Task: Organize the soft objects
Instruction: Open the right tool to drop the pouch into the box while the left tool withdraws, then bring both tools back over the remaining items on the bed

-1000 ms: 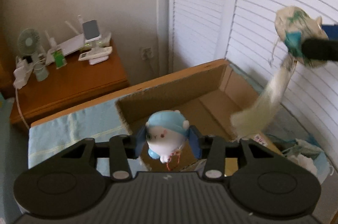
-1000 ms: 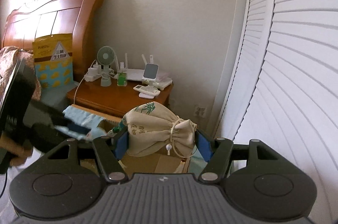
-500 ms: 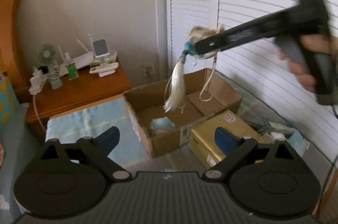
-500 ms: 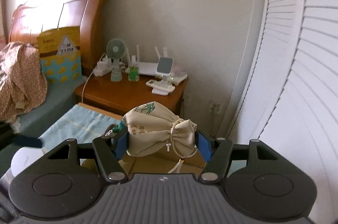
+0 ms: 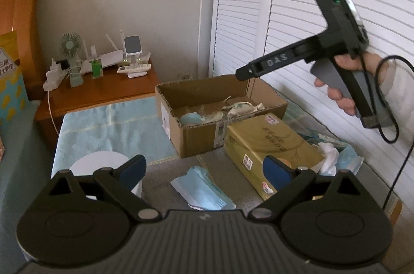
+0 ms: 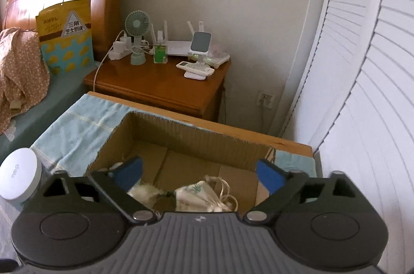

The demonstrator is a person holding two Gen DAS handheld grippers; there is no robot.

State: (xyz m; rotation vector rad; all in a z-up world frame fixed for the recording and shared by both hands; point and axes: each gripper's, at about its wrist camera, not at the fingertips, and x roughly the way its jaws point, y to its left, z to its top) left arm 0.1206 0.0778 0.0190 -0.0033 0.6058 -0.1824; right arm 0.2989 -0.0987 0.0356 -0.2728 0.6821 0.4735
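An open cardboard box point(image 5: 201, 139) stands on a light blue cloth. Inside it lie a blue-and-white plush toy point(image 5: 191, 118) and a cream drawstring pouch point(image 5: 240, 107) with green print. My left gripper point(image 5: 205, 170) is open and empty, back from the box over a stack of blue face masks point(image 5: 204, 188). My right gripper point(image 5: 245, 71), held by a hand point(image 5: 344, 90), hovers over the box's far right corner. In the right wrist view my right gripper point(image 6: 200, 175) has its jaws opening. The pouch point(image 6: 199, 193) lies loose on the box point(image 6: 196, 142) floor below, untouched by the pads.
A yellow tissue pack point(image 5: 269, 144) lies right of the box, with crumpled white and blue cloth point(image 5: 333, 157) beyond it. A white round jar point(image 5: 103, 162) stands at front left. A wooden nightstand point(image 6: 160, 82) behind holds a fan, router and remotes. White louvred doors point(image 6: 362, 67) close the right side.
My left gripper opened, left the plush toy in the box and drew back. My right gripper came over the box and opened, and the pouch with its tassel dropped inside.
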